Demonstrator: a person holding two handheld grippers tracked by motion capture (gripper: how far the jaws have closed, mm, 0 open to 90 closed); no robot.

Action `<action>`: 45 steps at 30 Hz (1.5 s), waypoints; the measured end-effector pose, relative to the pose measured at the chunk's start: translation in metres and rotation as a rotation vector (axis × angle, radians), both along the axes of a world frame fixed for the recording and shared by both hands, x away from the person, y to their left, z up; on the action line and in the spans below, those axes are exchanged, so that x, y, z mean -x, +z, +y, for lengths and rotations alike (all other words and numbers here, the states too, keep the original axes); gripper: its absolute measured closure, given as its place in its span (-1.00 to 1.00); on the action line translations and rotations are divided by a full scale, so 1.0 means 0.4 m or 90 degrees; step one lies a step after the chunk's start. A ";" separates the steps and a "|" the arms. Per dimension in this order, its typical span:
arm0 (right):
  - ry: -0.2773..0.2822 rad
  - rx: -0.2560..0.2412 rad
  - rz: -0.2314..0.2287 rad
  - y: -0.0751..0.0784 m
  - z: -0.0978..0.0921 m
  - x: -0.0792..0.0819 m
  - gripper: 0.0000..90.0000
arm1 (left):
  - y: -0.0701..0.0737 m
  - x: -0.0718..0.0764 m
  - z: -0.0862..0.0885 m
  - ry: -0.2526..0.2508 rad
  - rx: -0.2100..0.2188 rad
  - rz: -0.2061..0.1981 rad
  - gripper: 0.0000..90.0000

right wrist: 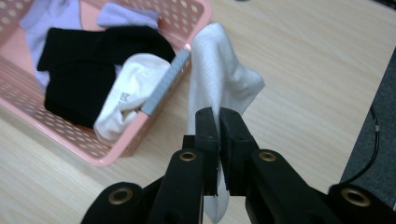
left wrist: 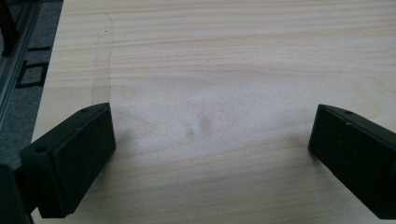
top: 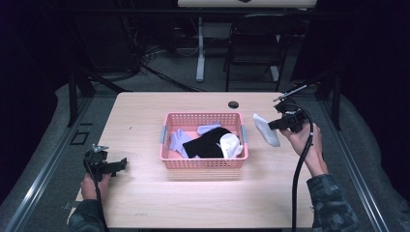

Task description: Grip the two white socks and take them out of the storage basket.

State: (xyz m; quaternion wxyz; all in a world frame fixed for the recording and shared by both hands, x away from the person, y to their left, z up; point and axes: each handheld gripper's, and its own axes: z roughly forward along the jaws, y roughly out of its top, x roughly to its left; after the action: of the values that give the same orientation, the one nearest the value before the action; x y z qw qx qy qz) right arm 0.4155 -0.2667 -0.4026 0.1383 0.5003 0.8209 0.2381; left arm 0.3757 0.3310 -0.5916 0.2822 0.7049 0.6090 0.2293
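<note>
Pale wood-grain tabletop (top: 193,203) carried a pink perforated plastic basket (top: 203,163) near its middle. Inside the basket lay a black garment (top: 208,143), a pale lilac sock (top: 178,141) and a bunched white sock (top: 231,145) against the right wall. Just right of the basket, the right gripper (top: 275,124) held a flat white sock (top: 266,129) clear of the rim, its jaws pressed together on the fabric. Near the table's left edge, the left gripper (top: 121,164) sat low over bare wood, jaws spread wide apart with nothing between them.
</note>
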 end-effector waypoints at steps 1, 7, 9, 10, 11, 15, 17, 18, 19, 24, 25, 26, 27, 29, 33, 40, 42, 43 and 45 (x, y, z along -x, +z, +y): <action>-0.005 0.002 0.000 -0.012 -0.007 0.003 0.92 | 0.000 0.000 0.000 0.000 0.000 0.000 -0.99; -0.024 -0.001 0.044 -0.107 -0.049 0.021 0.93 | 0.000 0.000 0.000 0.000 0.000 0.000 -0.99; -0.028 0.005 0.054 -0.118 -0.051 0.022 0.92 | 0.000 0.000 0.000 0.000 0.000 0.000 -0.99; -0.027 0.014 0.065 -0.132 -0.055 0.023 0.92 | 0.000 0.000 0.000 0.000 0.000 0.000 -0.99; -0.028 0.010 0.071 -0.146 -0.056 0.025 0.92 | 0.000 0.000 0.000 0.000 0.000 0.000 -0.99; -0.034 0.002 0.098 -0.200 -0.061 0.029 0.92 | 0.000 0.000 0.000 0.000 0.000 0.000 -0.99; -0.032 -0.007 0.111 -0.232 -0.067 0.029 0.92 | 0.000 0.000 0.000 0.000 0.000 0.000 -0.99; -0.028 -0.013 0.115 -0.247 -0.069 0.031 0.92 | 0.000 0.000 0.000 0.000 0.000 0.000 -0.99; -0.025 -0.022 0.123 -0.262 -0.069 0.032 0.91 | 0.000 0.000 0.000 0.000 0.000 0.000 -0.99; -0.020 -0.027 0.135 -0.285 -0.071 0.029 0.49 | 0.000 0.000 0.000 0.000 0.000 0.000 -0.99; -0.015 -0.030 0.134 -0.279 -0.072 0.030 0.35 | 0.000 0.000 0.000 0.000 0.000 0.000 -0.99; -0.008 -0.034 0.132 -0.271 -0.073 0.032 0.19 | 0.000 0.000 0.000 0.000 0.000 0.000 -0.99; -0.010 -0.047 0.121 -0.264 -0.070 0.035 0.08 | 0.000 0.000 0.000 0.000 0.000 0.000 -0.99; 0.005 -0.061 0.101 -0.243 -0.071 0.041 -0.12 | 0.000 0.000 0.000 0.000 0.000 0.000 -0.99; 0.014 -0.073 0.069 -0.190 -0.064 0.051 -0.51 | 0.000 0.000 0.000 0.000 0.000 0.000 -0.99; 0.033 -0.062 0.037 -0.117 -0.053 0.054 -0.80 | 0.000 0.000 0.000 0.000 0.000 0.000 -0.99; 0.041 -0.076 0.029 -0.103 -0.048 0.056 -0.84 | 0.000 0.000 0.000 0.000 0.000 0.000 -0.99; 0.059 -0.076 0.021 -0.084 -0.038 0.061 -0.93 | 0.000 0.000 0.000 0.000 0.000 0.000 -0.99; 0.064 -0.073 0.017 -0.077 -0.033 0.063 -0.93 | 0.000 0.000 0.000 0.000 0.000 0.000 -0.99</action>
State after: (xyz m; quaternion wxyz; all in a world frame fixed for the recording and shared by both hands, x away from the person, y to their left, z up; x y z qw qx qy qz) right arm 0.3904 -0.2800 -0.4334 0.0859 0.4686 0.8318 0.2848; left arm 0.3757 0.3310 -0.5916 0.2821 0.7049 0.6090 0.2293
